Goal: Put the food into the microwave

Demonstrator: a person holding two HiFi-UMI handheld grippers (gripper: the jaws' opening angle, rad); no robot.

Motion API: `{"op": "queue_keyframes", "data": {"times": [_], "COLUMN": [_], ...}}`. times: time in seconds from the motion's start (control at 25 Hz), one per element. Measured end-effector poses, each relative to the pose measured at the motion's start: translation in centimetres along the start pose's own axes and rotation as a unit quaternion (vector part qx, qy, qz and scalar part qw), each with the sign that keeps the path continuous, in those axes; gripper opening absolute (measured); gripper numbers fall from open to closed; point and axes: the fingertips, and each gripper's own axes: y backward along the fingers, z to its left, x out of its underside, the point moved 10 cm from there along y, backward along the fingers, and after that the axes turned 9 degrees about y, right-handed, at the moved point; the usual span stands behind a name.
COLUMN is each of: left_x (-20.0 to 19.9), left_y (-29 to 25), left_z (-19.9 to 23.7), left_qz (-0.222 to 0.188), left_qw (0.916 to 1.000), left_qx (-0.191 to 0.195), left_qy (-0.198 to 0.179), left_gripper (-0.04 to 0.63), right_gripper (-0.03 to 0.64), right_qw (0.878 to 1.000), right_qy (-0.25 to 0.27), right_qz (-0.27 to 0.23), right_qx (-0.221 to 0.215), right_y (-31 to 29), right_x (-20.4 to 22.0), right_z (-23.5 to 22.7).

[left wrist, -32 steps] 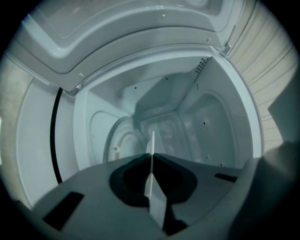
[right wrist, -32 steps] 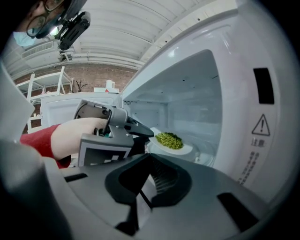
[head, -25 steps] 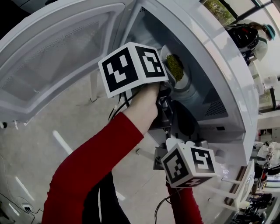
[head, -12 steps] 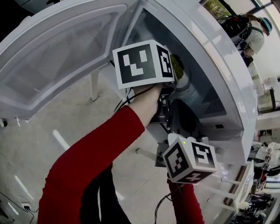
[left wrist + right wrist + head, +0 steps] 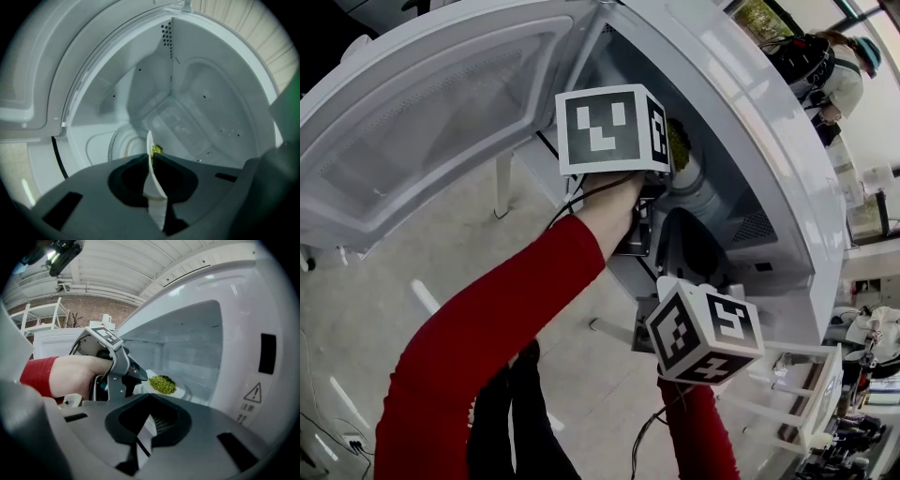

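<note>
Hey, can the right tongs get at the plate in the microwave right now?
Probably, but tightly. The door is open and the plate sits in plain sight of the right tongs, yet the left tongs, now opening, have its rim between them and crowd the way.

White shelving (image 5: 44, 317) stands before a brick wall (image 5: 101, 310).

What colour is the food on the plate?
Yellow-green food on a white plate; clearest in the right gripper view.
</note>
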Motion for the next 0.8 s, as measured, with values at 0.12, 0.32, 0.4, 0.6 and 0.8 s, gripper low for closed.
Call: {"op": "queue_keyframes", "data": {"times": [0.12,0.32,0.4,0.6,0.8], "left_x": [-0.1,-0.1,-0.4,-0.9,0.0], "left_y": [-0.1,-0.1,-0.2,-0.1,-0.2], "left_z": [-0.3,-0.5,-0.5,-0.7,0.4], "left_qz": [0.003,0.001,-0.017,-0.023,0.018], "left_qw": [0.9995,0.9973,0.9961,0.9924,0.9945], "left_qx": [-0.008,-0.018,-0.011,-0.027,-0.042], "left_qy": [-0.029,-0.071,-0.086,-0.118,-0.094], "left_gripper": [0.040,0.048,0.051,0.055,0.067], "right_gripper": [0.014,0.014,0.014,0.014,0.014], "right_qw": [1.000,1.000,1.000,1.000,1.000], "right_qy": [0.001,0.000,0.000,-0.003,-0.001], "right_qz": [0.003,0.006,0.008,0.014,0.017], "right_qx": [-0.003,-0.007,-0.007,-0.010,-0.012], "right_y": [-0.3,-0.6,-0.8,-0.9,-0.9], "right_x": [-0.1,-0.1,0.1,-0.1,-0.1], "right_z": [0.1,0.2,0.4,0.3,0.3]}}
